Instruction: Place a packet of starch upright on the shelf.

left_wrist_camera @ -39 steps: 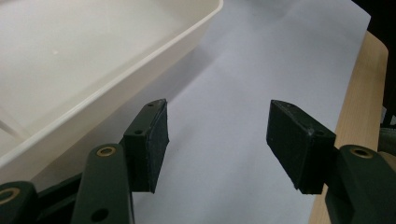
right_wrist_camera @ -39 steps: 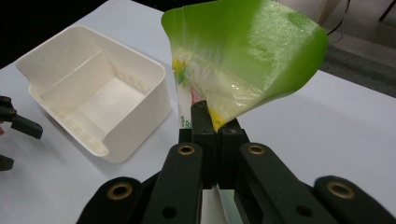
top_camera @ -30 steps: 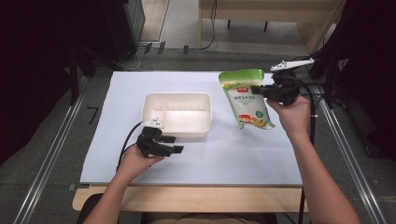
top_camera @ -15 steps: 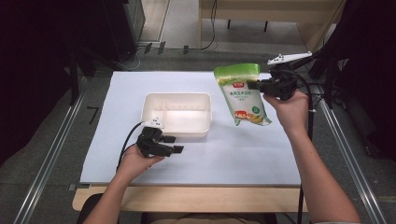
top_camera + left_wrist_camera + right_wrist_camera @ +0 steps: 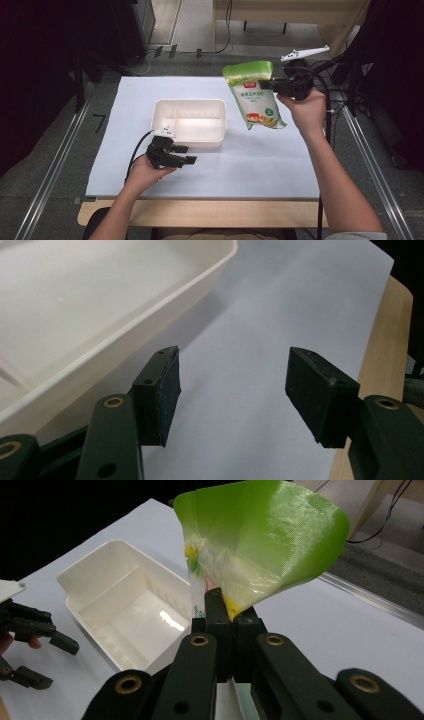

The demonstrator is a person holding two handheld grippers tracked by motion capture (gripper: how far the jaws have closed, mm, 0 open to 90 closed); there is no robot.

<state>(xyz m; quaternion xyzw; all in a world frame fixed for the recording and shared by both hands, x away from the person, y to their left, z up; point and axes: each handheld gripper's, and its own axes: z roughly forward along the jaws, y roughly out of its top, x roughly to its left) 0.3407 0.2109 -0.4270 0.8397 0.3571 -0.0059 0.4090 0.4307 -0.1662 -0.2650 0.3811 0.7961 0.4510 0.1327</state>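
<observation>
- Change from the earlier high view: the green bag sits higher and farther up the picture than a second ago, carried by the right hand; the left hand and the white tray have kept their places
- Left gripper: near left of the table, resting low over the white sheet just in front of the near wall of the tray, held in the person's left hand; in the left gripper view its jaws stand wide apart with only bare sheet between them, gripping nothing; the near corner of the tray lies just beside the left-hand jaw, whether touching cannot be told
- White tray: middle of the sheet, open side up, a divider across the inside, nothing seen in it
- Green bag: right of the tray and lifted clear of the table, hanging upright, green top uppermost, printed white front towards the high camera
- Right gripper: far right, raised above the sheet in the right hand, pointing left; in the right gripper view its jaws are pressed together on the bag's upper side edge, the green top flaring above them
- Wooden table edge: a strip along the near side of the sheet
</observation>
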